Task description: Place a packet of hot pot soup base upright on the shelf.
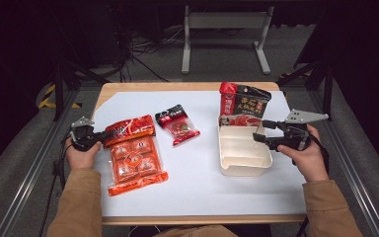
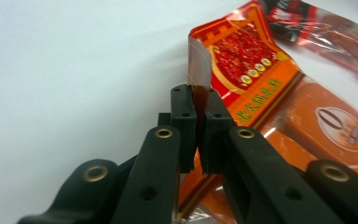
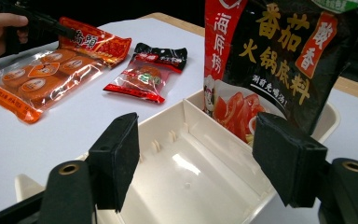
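A large orange packet (image 1: 133,155) of several round cakes lies flat at the table's left. My left gripper (image 1: 101,136) is shut on the top left edge of that packet; in the left gripper view the pads (image 2: 186,121) pinch the thin foil edge of the orange packet (image 2: 256,84). My right gripper (image 1: 261,132) stands open at the right rim of a cream plastic bin (image 1: 242,150), with nothing between its pads (image 3: 116,158). A tall black and red sauce pouch (image 3: 279,60) stands upright in the bin's far end (image 1: 242,106).
A small red and black snack bag (image 1: 177,123) lies in the middle of the white table cover (image 1: 197,187). The same bag (image 3: 147,74) lies beyond the bin (image 3: 191,172) in the right gripper view. A metal frame stands on the floor behind the table.
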A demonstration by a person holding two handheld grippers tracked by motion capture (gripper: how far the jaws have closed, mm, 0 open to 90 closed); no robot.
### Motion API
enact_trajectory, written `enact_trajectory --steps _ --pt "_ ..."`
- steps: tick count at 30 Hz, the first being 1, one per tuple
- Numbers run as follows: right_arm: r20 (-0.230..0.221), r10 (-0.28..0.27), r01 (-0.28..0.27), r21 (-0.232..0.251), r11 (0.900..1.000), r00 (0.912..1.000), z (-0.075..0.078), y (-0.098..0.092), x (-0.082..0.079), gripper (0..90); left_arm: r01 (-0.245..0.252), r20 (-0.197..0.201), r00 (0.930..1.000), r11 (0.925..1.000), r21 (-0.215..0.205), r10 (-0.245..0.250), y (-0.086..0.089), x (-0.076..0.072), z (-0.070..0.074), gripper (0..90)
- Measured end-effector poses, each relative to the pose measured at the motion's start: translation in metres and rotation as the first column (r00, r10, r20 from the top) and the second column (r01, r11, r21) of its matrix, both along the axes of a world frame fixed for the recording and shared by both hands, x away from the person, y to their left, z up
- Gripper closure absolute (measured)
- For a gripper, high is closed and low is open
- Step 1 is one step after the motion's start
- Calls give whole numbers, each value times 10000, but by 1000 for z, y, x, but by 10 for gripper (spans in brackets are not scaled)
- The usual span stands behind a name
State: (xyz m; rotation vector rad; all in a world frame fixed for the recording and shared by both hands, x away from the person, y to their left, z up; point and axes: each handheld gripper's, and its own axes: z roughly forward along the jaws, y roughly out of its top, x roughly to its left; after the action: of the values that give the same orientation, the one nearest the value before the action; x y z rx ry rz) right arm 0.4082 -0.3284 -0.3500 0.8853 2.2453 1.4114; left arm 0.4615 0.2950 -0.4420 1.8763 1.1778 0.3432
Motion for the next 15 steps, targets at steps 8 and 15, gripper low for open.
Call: enact_trajectory --steps 8,15 --pt "-2 21 -21 -4 10000 10000 0 0 0 322 154 -242 9996 9995 285 -147 -8 5 -5 799" --pt "-12 58 -58 1 10000 10000 0 2 0 323 -3 -509 9987 9997 257 16 -10 9 -13 844"
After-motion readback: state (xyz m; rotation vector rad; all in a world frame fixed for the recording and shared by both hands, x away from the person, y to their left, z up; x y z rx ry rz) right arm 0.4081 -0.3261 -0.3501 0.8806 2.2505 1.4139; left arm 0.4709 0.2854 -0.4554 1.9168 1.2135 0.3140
